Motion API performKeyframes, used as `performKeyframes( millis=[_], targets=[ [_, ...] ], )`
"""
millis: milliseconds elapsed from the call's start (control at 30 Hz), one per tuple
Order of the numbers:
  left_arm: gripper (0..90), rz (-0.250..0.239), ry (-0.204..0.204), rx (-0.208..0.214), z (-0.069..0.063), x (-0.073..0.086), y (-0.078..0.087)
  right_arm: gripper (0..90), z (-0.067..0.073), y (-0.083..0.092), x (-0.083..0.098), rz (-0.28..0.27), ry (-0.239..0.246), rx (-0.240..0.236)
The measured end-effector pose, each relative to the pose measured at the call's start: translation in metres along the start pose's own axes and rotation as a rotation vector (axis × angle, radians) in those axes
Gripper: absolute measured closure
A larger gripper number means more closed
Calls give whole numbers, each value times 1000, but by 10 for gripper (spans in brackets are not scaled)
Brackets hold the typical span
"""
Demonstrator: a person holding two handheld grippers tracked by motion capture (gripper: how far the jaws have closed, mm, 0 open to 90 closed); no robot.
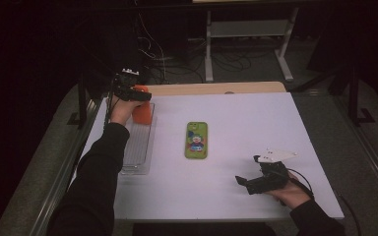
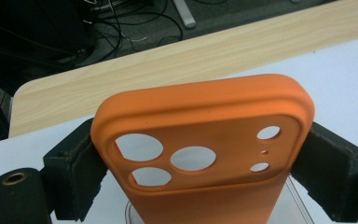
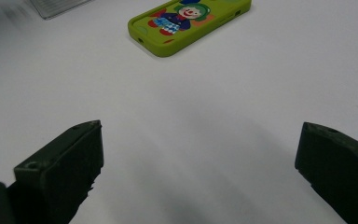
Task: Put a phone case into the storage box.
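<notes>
The orange phone case (image 2: pixel 205 154) stands on end between the jaws of the left gripper (image 1: pixel 130 93), its camera cut-outs facing the left gripper view and its two side edges flanked by the black pads; the pads seem to touch both edges, so I read it as a grasp across the case's width, though how firm it is I cannot tell. In the high view the case sits at the far end of the clear plastic tray (image 1: pixel 139 147), upright and over the tray's far edge, and whether its lower end rests on the tray or hangs just above it cannot be made out; so the placing looks like the step in hand, nearly done but with the letting-go left.

Near the middle of the white table (image 1: pixel 256 128) lies the green phone case (image 1: pixel 196 140), flat, picture side up, well apart from the tray and untouched; if it too belongs in the tray, that half of the work is not yet begun.

The right gripper (image 1: pixel 248 184) rests near the table's near edge, its jaws spread wide with nothing between them, pointing toward the green case.
</notes>
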State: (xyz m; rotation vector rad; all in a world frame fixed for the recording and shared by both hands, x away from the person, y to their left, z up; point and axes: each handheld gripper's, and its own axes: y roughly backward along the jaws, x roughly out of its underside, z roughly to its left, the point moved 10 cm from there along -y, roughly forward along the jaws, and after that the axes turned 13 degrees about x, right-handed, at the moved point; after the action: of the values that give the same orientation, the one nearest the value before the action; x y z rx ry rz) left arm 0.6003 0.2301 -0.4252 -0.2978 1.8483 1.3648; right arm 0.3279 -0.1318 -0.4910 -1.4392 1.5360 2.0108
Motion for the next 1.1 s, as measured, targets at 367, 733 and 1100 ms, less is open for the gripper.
performKeyframes(
  millis=[367, 733, 1100],
  targets=[
    [0, -23, 5, -8, 3, -3, 2, 4, 1, 0, 0, 2, 4, -2],
    [0, 5, -25, 17, -4, 5, 22, 4, 1, -1, -1, 1, 5, -2],
    [0, -18, -46, 107, -15, 18, 53, 4, 5, -4, -4, 4, 14, 5]
  ],
)
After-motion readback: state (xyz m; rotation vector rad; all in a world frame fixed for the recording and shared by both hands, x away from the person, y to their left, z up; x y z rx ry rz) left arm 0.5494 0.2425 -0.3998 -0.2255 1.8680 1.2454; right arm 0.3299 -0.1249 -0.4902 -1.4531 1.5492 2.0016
